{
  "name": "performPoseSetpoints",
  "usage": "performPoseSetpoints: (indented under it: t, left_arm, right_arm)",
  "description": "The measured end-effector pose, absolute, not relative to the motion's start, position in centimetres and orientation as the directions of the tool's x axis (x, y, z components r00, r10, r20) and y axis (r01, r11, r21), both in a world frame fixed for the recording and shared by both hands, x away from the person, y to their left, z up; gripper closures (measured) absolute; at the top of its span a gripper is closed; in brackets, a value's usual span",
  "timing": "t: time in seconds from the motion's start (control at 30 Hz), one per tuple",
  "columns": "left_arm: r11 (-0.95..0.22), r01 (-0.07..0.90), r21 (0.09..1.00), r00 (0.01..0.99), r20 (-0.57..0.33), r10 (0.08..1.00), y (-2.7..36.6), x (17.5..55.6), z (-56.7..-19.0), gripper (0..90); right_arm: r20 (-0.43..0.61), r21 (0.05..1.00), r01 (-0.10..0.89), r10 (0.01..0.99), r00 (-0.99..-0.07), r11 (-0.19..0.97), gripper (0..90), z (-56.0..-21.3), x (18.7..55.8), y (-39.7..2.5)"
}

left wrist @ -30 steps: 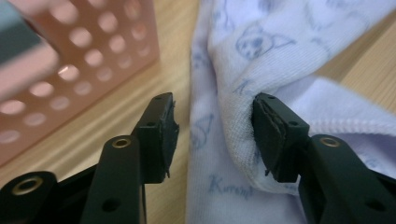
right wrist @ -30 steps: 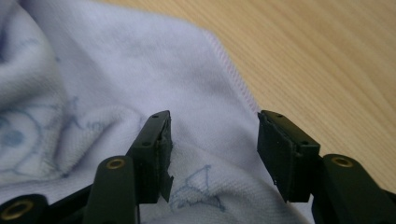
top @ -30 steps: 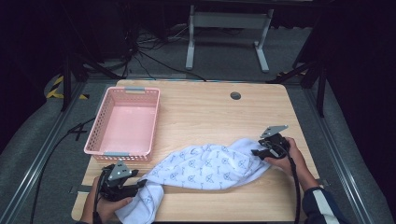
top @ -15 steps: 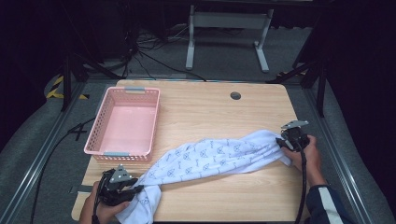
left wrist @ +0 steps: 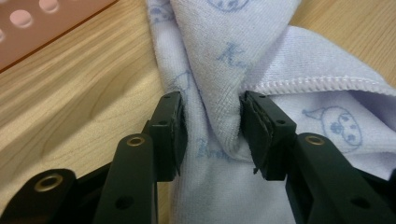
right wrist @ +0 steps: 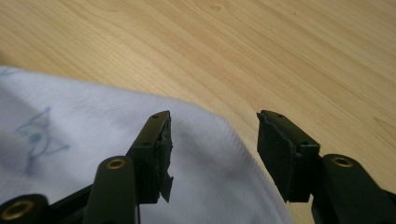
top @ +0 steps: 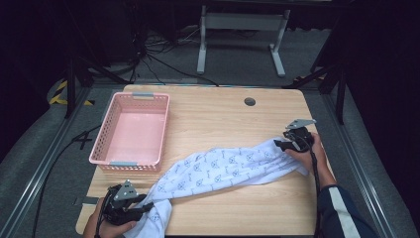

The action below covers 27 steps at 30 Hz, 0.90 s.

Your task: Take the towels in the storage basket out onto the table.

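Towel: the white towel (top: 225,168) with the pale blue print is lying stretched in a long band across the near half of the wooden table (top: 218,116), running from my left gripper at the near left corner up toward my right gripper at the right edge.
Left gripper: my left gripper (left wrist: 212,126) is pinching a bunched fold of the towel between its jaws; in the left gripper view the cloth is filling the gap and pressing against both pads, with a stitched hem showing just beside the right jaw.
Right gripper: my right gripper (right wrist: 212,140) is standing with its jaws spread apart over the towel's rounded far end; the cloth is lying beneath the gap and nothing is being squeezed between the pads.
Right hand: my right hand (top: 309,151) is resting at the towel's end near the table's right edge.
Basket: the pink basket (top: 132,130) is sitting on the left part of the table, just beyond the towel and apart from it.
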<state>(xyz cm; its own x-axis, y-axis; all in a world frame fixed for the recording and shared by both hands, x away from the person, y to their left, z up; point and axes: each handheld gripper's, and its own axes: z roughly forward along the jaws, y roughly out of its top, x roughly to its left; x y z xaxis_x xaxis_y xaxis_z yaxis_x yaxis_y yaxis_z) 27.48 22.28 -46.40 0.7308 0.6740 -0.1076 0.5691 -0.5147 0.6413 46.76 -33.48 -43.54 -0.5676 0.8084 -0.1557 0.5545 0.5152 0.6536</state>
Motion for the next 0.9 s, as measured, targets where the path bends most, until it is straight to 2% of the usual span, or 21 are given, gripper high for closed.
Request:
performPoseSetpoints:
  t: [0.1,0.17,0.2,0.23,0.27,0.43,0.57,0.67,0.7,0.73,0.77,0.8,0.83,0.9]
  left_arm:
    - [-0.511,0.574,0.640,0.727,-0.110,0.678,22.4,27.3,-46.5,58.4]
    - [-0.503,0.572,0.648,0.725,-0.113,0.679,22.5,27.2,-46.6,58.5]
    - [-0.504,0.571,0.648,0.725,-0.110,0.680,22.5,27.2,-46.6,58.5]
    - [-0.504,0.571,0.648,0.725,-0.110,0.680,22.5,27.2,-46.6,58.5]
    - [-0.512,0.573,0.640,0.727,-0.109,0.678,22.4,27.0,-46.5,58.5]
    - [-0.524,0.572,0.631,0.732,-0.105,0.673,22.4,26.4,-46.3,59.3]
    - [-0.555,0.560,0.616,0.752,-0.096,0.652,22.3,25.9,-46.1,62.5]
    - [-0.548,0.551,0.630,0.750,-0.087,0.655,22.2,25.9,-46.0,60.7]
    - [-0.541,0.555,0.632,0.740,-0.078,0.668,22.2,25.9,-45.8,56.6]
    - [-0.526,0.558,0.642,0.730,-0.079,0.678,22.3,25.9,-45.7,49.4]
    - [-0.517,0.552,0.654,0.729,-0.077,0.680,22.4,25.9,-45.6,47.8]
    - [-0.502,0.547,0.670,0.717,-0.067,0.693,22.7,26.0,-45.3,46.3]
    - [-0.491,0.542,0.682,0.705,-0.051,0.707,22.9,26.1,-45.1,42.2]
    - [-0.459,0.546,0.701,0.684,-0.057,0.728,23.2,26.2,-44.8,39.4]
  right_arm:
    - [-0.158,0.618,0.584,0.811,-0.564,0.527,52.2,-44.5,48.1,-33.6]
    - [-0.139,0.622,0.597,0.822,-0.552,0.506,64.3,-44.4,48.3,-34.0]
    - [-0.184,0.611,0.602,0.832,-0.524,0.514,70.3,-44.3,48.3,-34.2]
    - [-0.184,0.611,0.602,0.832,-0.524,0.514,70.3,-44.3,48.3,-34.2]
    - [-0.231,0.598,0.603,0.834,-0.502,0.528,73.6,-44.4,48.3,-34.3]
    - [-0.192,0.612,0.668,0.899,-0.392,0.422,79.9,-44.3,48.6,-37.2]
    - [-0.178,0.612,0.697,0.924,-0.338,0.373,81.1,-44.3,48.7,-38.6]
    - [-0.192,0.616,0.697,0.928,-0.320,0.368,80.3,-44.3,48.8,-38.7]
    - [-0.211,0.614,0.696,0.927,-0.309,0.372,80.1,-44.3,48.9,-38.8]
    - [-0.217,0.614,0.698,0.929,-0.300,0.369,75.9,-44.3,48.9,-38.8]
    - [-0.238,0.616,0.694,0.928,-0.288,0.373,70.8,-44.3,48.8,-38.6]
    - [-0.241,0.624,0.685,0.926,-0.289,0.376,71.0,-44.2,48.7,-38.5]
    - [-0.211,0.647,0.667,0.927,-0.309,0.370,69.8,-43.7,48.4,-38.3]
    - [-0.171,0.693,0.625,0.924,-0.343,0.360,66.4,-42.6,47.6,-37.5]
